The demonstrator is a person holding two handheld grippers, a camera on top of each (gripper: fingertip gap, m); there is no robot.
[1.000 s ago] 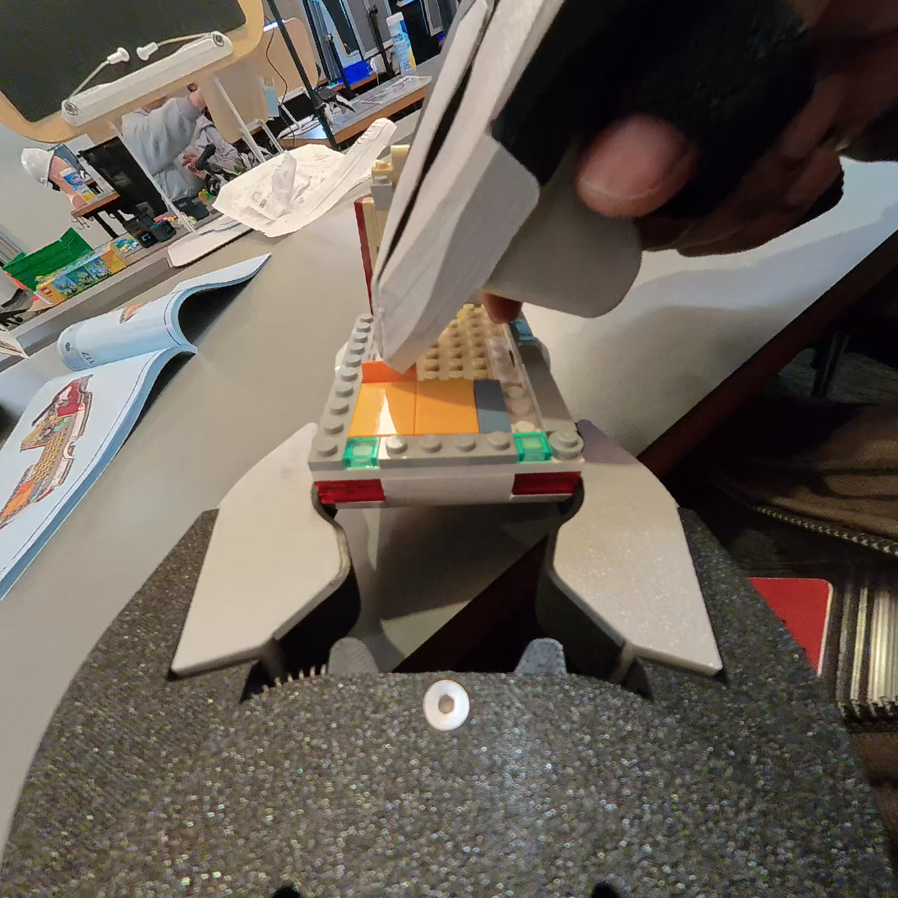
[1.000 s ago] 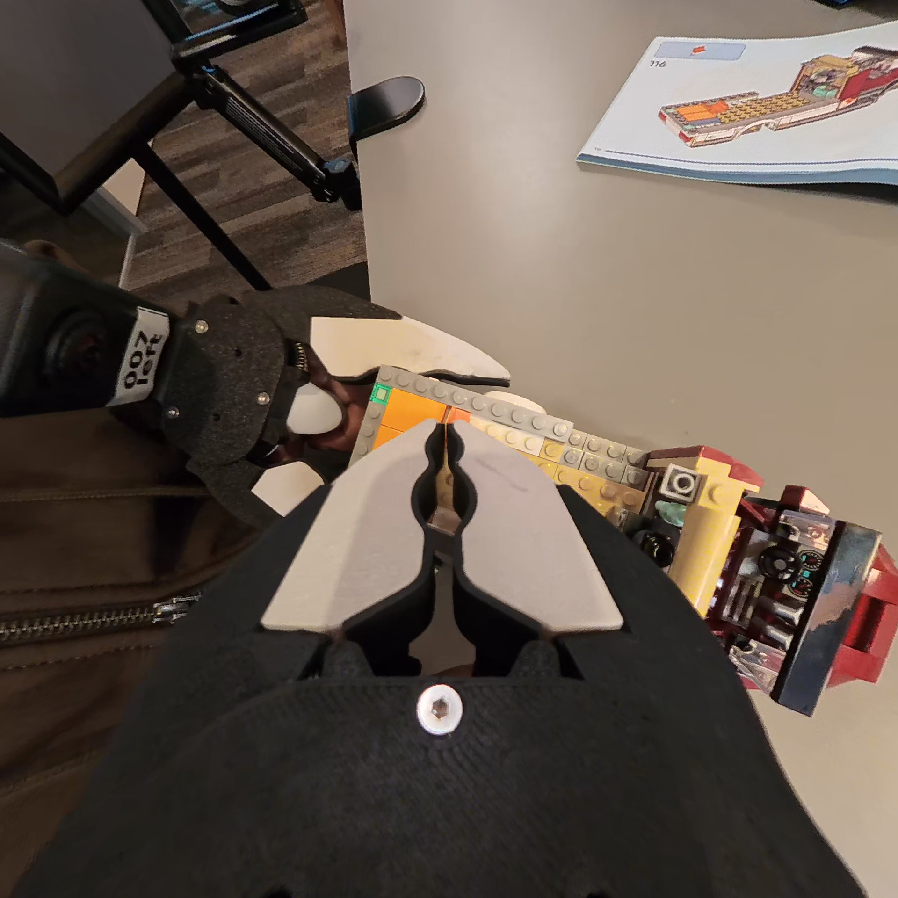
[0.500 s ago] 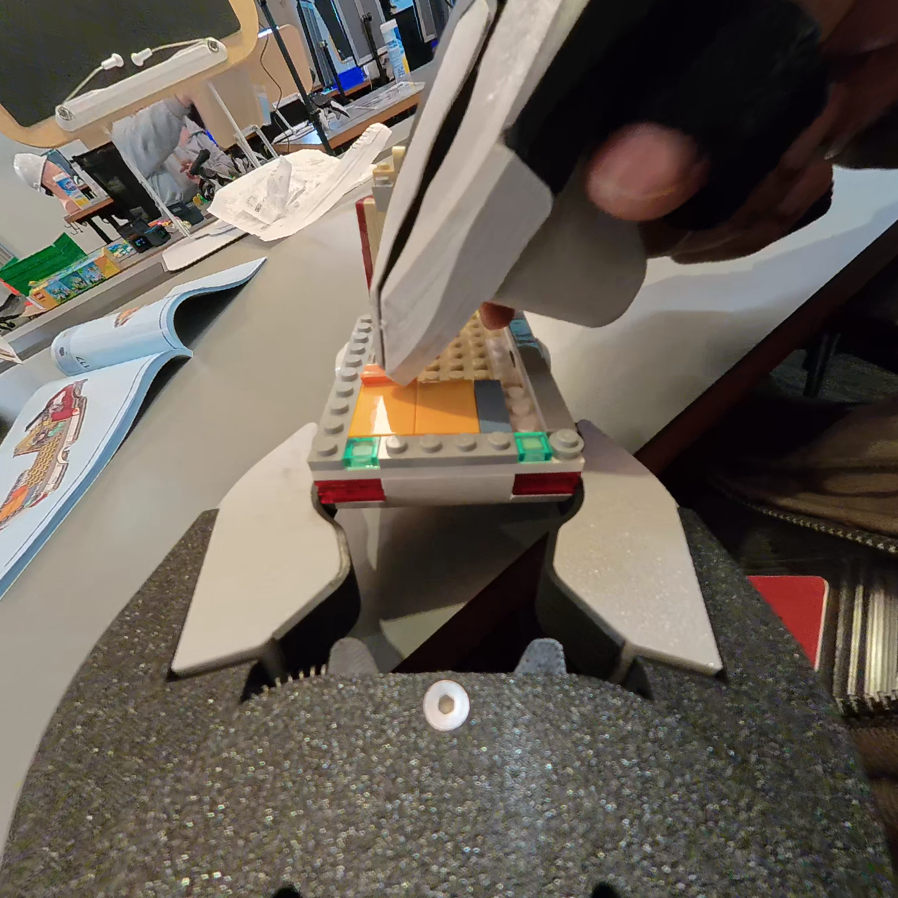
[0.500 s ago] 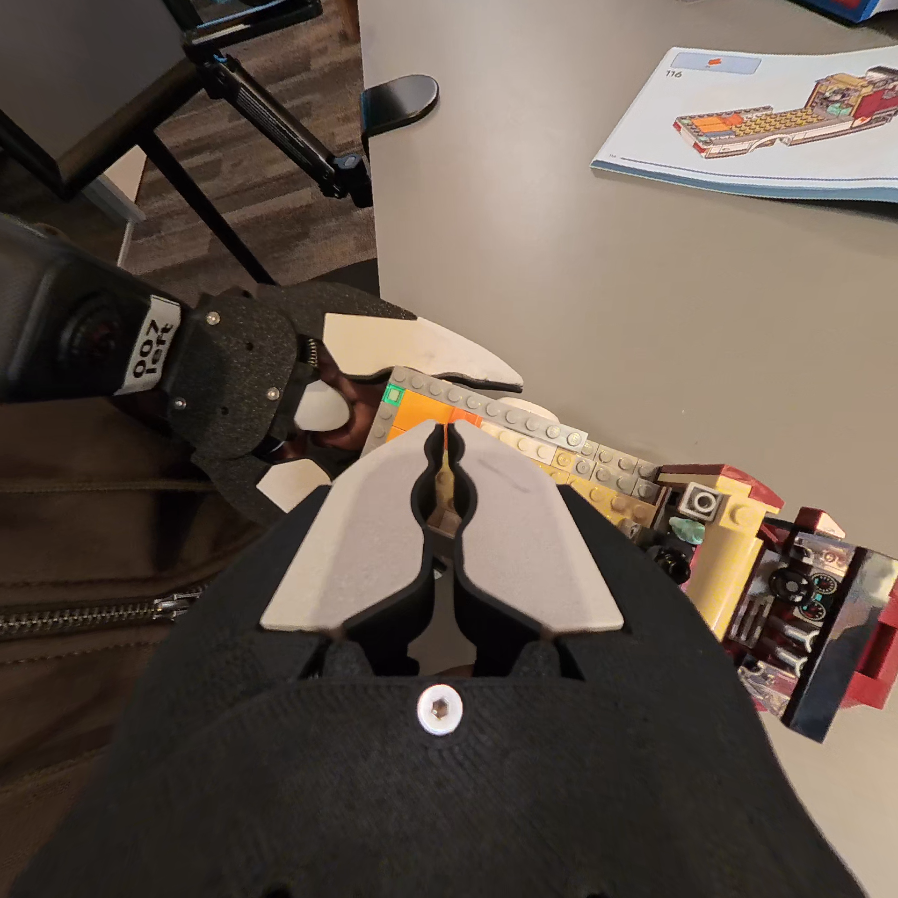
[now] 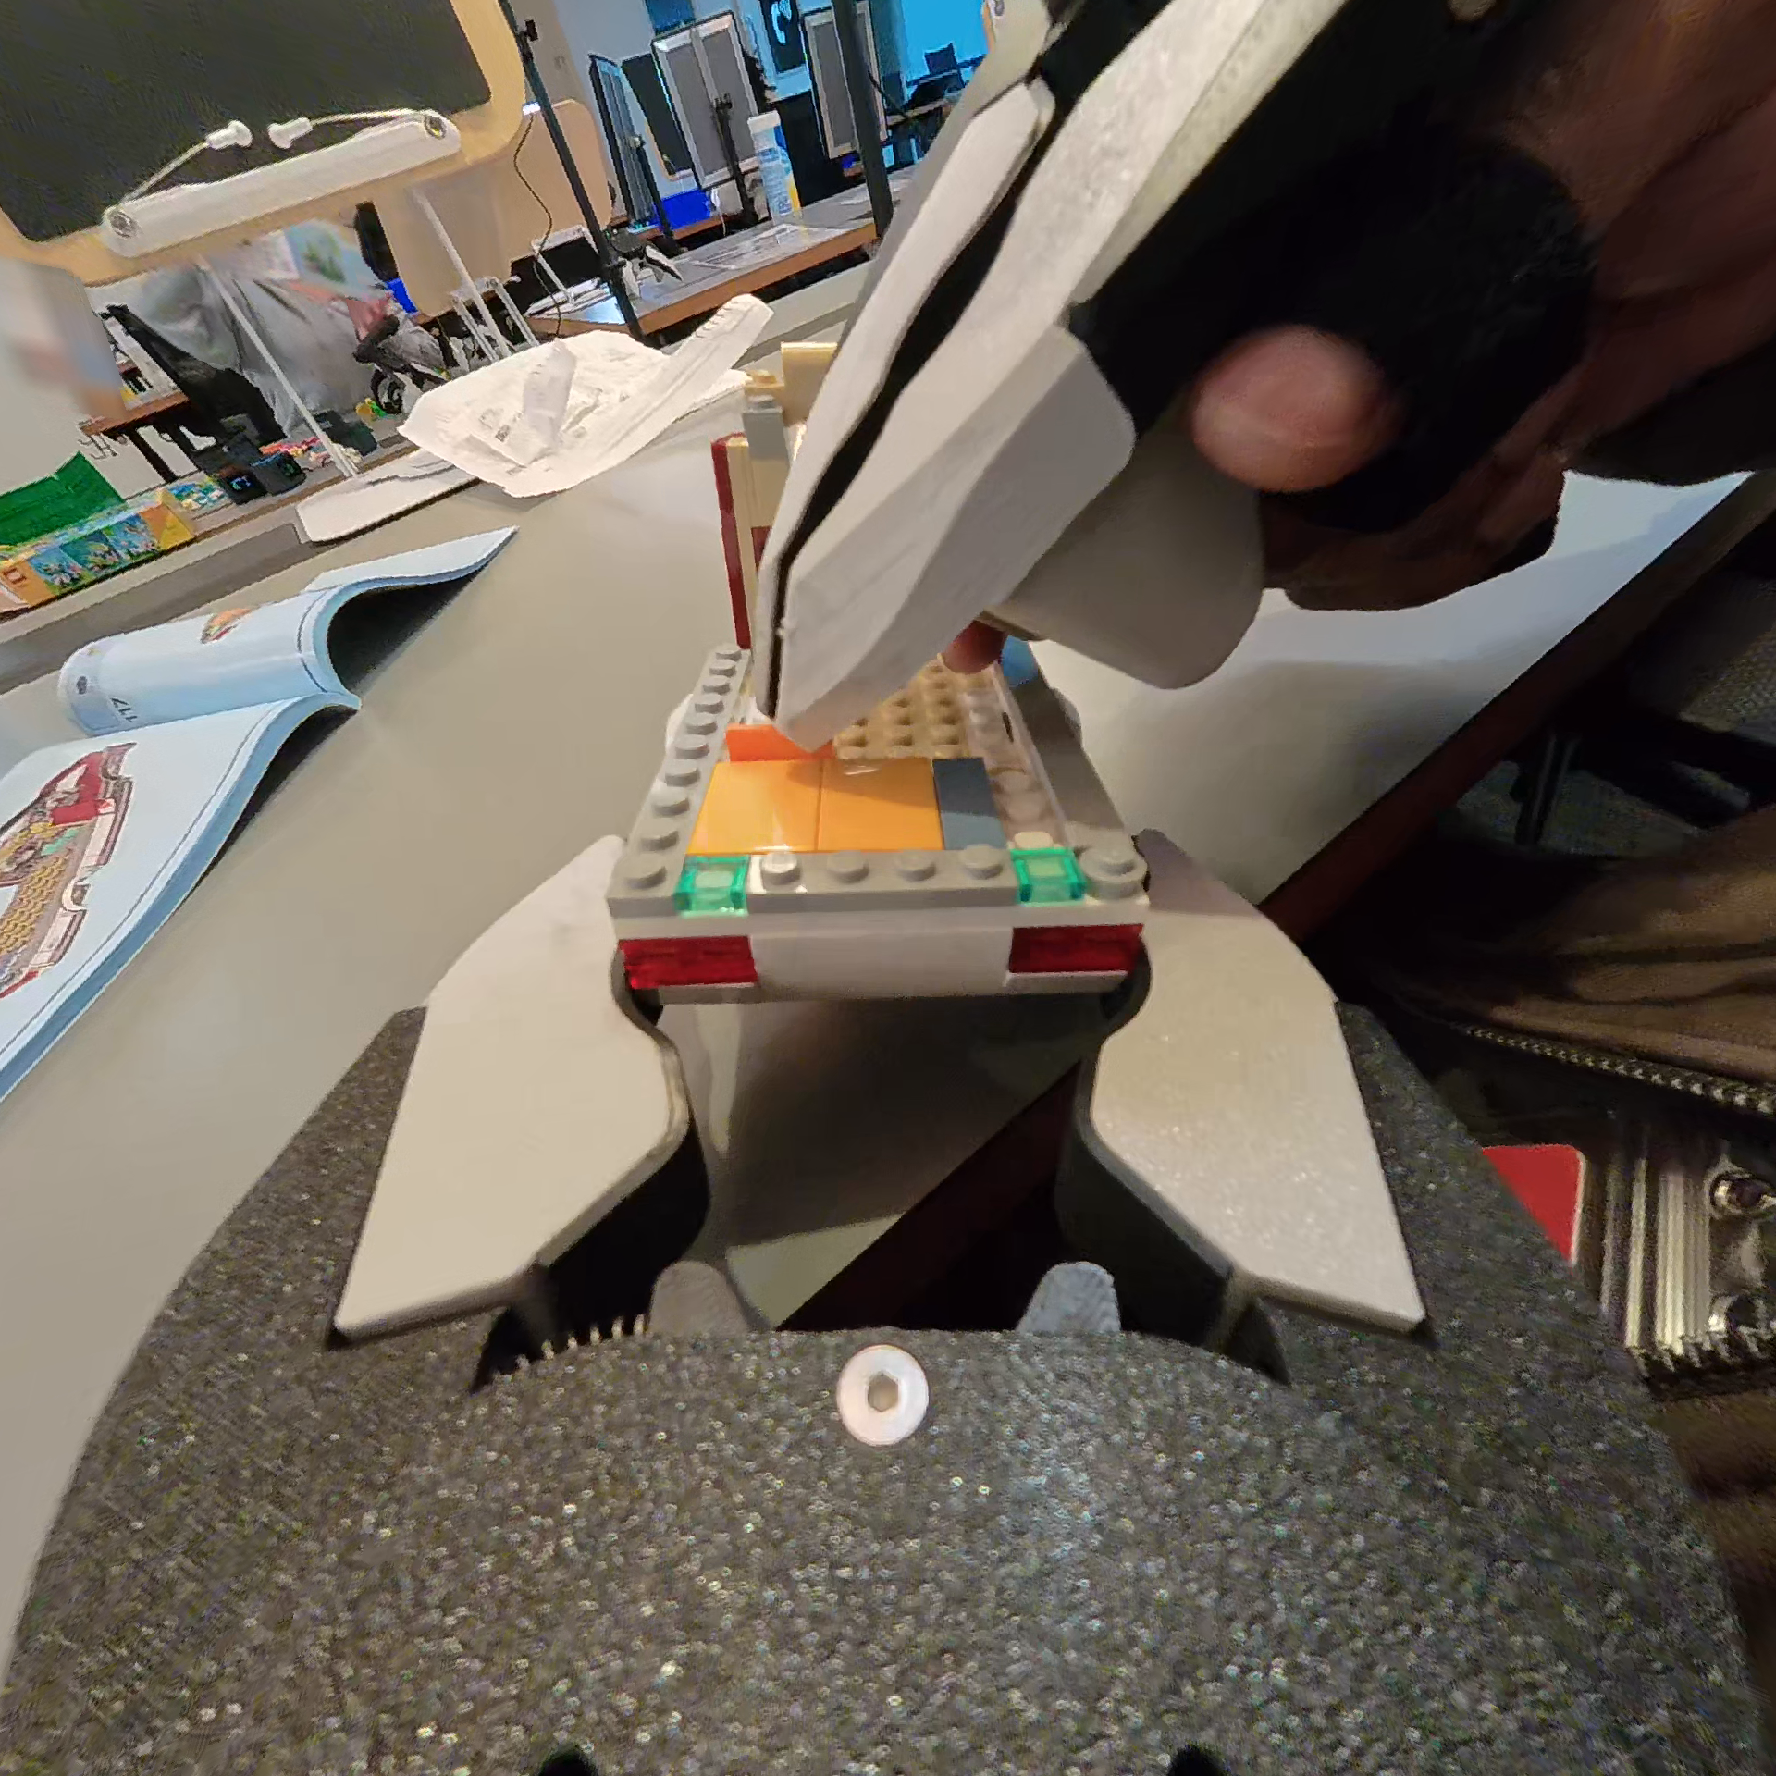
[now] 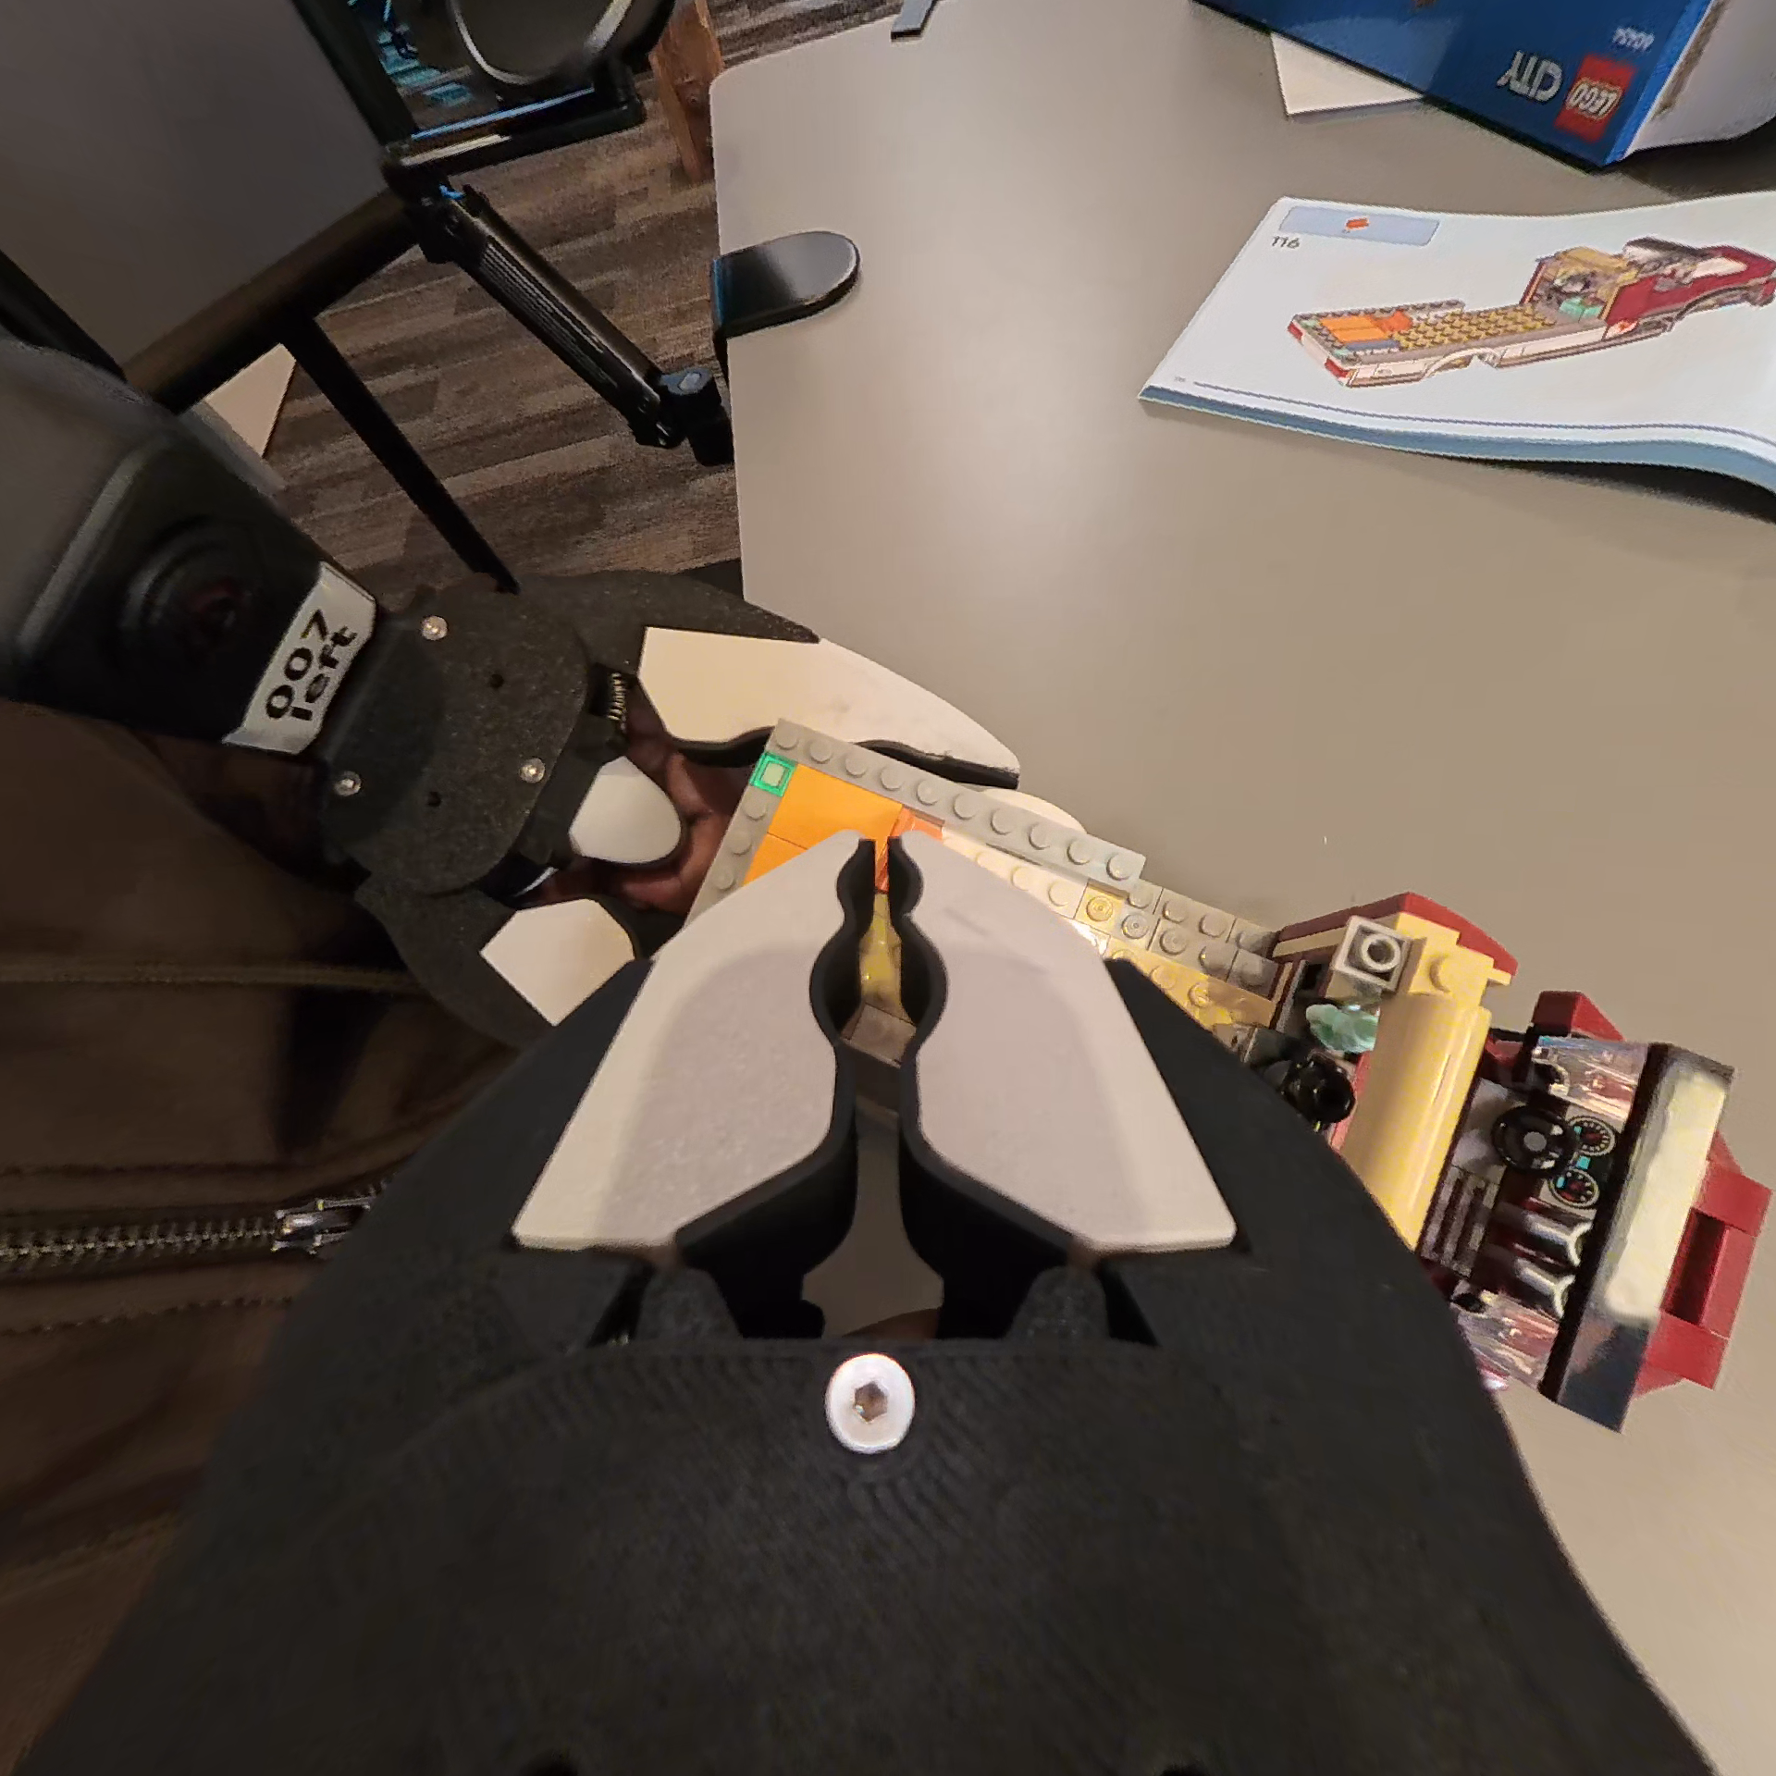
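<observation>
Your left gripper [image 5: 879, 971] is clamping the rear of the brick vehicle [image 6: 1442, 1105] wide across its width, holding it over the grey table [image 6: 1249, 625]. Your right gripper [image 6: 882, 851] is pinching a small orange tile [image 5: 759, 742] almost closed, pressing it onto the deck behind two orange tiles [image 5: 817, 805] already seated. It's sitting tilted, not flush; tan studs [image 5: 913, 716] beyond are lying bare. Open booklet [image 6: 1499, 327] is lying well apart.

Long brick-built toy vehicle [image 6: 1201, 971], grey studded flatbed with orange tiles and dark-red cab, is clamped at its rear end between the spread fingers of the left gripper [image 5: 879, 961], held level over the table edge. Small dark-orange flat tile [image 5: 759, 742] is pinched by the right gripper [image 6: 879, 851] and set against the bed beside the orange tiles.
</observation>
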